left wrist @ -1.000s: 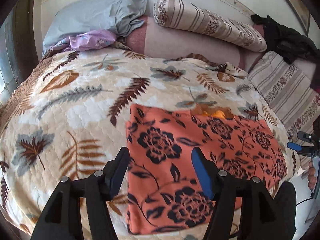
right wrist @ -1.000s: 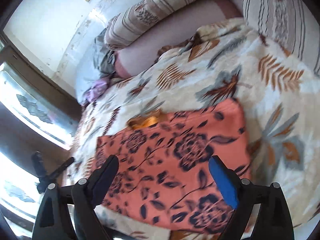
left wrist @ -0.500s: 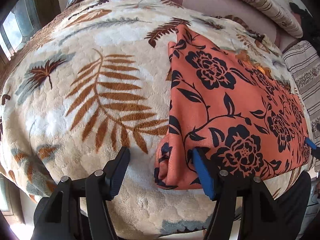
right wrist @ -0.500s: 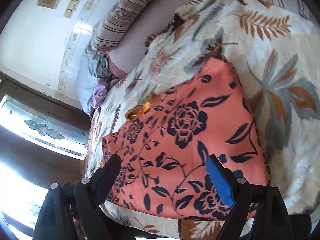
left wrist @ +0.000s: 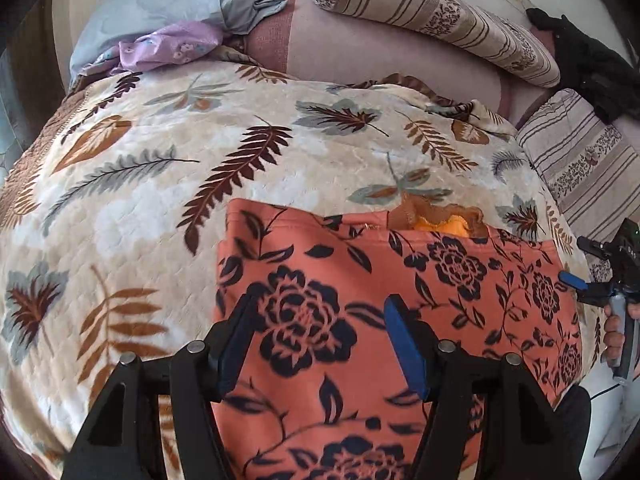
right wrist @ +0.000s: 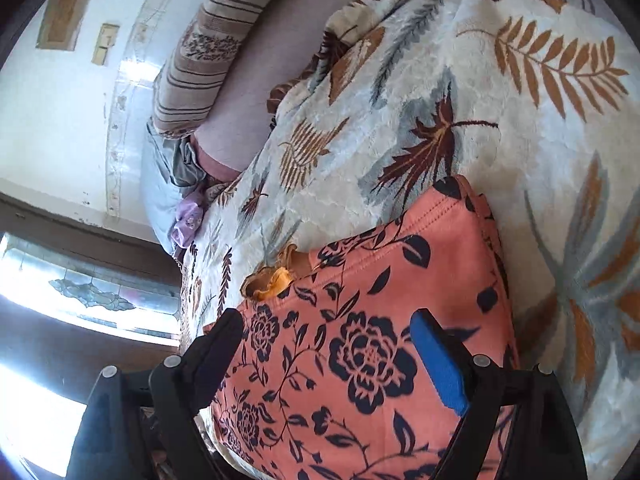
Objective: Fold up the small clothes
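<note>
An orange garment with dark blue flowers (left wrist: 460, 272) lies flat on the leaf-patterned blanket (left wrist: 160, 200). A bit of yellow-brown cloth (left wrist: 440, 224) pokes out at its far edge. My left gripper (left wrist: 320, 304) hovers open over the garment's near left part, with nothing pinched. In the left wrist view my right gripper (left wrist: 580, 264) shows at the garment's right side, held by a hand. In its own view the right gripper (right wrist: 326, 320) stands open above the garment (right wrist: 440, 248), close to its right edge, nothing between its pads.
A striped bolster (left wrist: 432, 20), a grey-blue pillow (left wrist: 168, 4) and a purple cloth (left wrist: 168, 44) lie at the head of the bed. A black garment (left wrist: 592, 64) lies at the far right. A bright window (right wrist: 80, 280) is on the left.
Half a second ago the left gripper hung close over the garment's near left corner; it now sits farther in over the cloth. The right gripper came lower and rolled, closer to the garment.
</note>
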The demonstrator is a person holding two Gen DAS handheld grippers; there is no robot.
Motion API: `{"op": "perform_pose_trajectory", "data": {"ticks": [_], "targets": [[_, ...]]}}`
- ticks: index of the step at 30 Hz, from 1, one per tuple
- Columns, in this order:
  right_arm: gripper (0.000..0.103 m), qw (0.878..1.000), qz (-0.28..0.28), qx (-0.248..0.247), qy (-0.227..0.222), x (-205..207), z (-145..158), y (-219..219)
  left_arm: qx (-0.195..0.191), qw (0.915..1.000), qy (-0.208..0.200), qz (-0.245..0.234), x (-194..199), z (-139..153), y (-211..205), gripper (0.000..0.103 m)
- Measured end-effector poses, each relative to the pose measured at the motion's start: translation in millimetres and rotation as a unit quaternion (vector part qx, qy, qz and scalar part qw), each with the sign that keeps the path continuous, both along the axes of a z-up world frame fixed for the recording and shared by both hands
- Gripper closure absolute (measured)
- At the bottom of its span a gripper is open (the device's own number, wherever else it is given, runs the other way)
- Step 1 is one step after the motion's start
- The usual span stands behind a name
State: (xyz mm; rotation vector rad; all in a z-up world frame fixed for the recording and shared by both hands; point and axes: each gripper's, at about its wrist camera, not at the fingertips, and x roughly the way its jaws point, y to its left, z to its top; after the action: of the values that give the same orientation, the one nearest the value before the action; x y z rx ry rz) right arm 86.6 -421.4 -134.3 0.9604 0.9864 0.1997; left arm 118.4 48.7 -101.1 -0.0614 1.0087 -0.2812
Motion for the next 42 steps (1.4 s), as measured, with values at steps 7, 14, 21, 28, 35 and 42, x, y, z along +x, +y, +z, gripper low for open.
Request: {"op": "perform_pose_trajectory", "data": {"ticks": [7,14,21,28,35,42], "targets": [[0.016,0.999,-0.033,0.021,0.007,22.4,-25.2,-37.2,0.018,0.9924,0.055,0.108,65.6,-63.1,48.3,0.027],[0.015,0.999,-0.021,-0.027,0.003,24.3,-9.5,-29.9,0.043,0.9921,0.018,0.116,43.9,-29.7,49.3,0.027],[0.015,0.998,-0.014,-0.015,-0.057,-45.1,38.2,10.6,0.026,0.9970,-0.016,0.072,-27.6,6.7,37.5,0.027],[0.015,0.999,0.018,0.017,-0.041,-110.4,20.4,57.8,0.027,0.9993,0.002,0.024,-78.6,-17.7,17.6,0.025],[0.014,0.996,-0.082,0.023,-0.026,-136.7,3.3,23.1,0.016,0.9959,0.041,0.080,-87.9,-36.8,42.0,0.022],[0.014,0.996,-0.093,0.005,0.010,-133.1,-19.3,11.2,0.055,0.9935,0.058,0.081,-102.5,-52.6,46.4,0.022]]}}
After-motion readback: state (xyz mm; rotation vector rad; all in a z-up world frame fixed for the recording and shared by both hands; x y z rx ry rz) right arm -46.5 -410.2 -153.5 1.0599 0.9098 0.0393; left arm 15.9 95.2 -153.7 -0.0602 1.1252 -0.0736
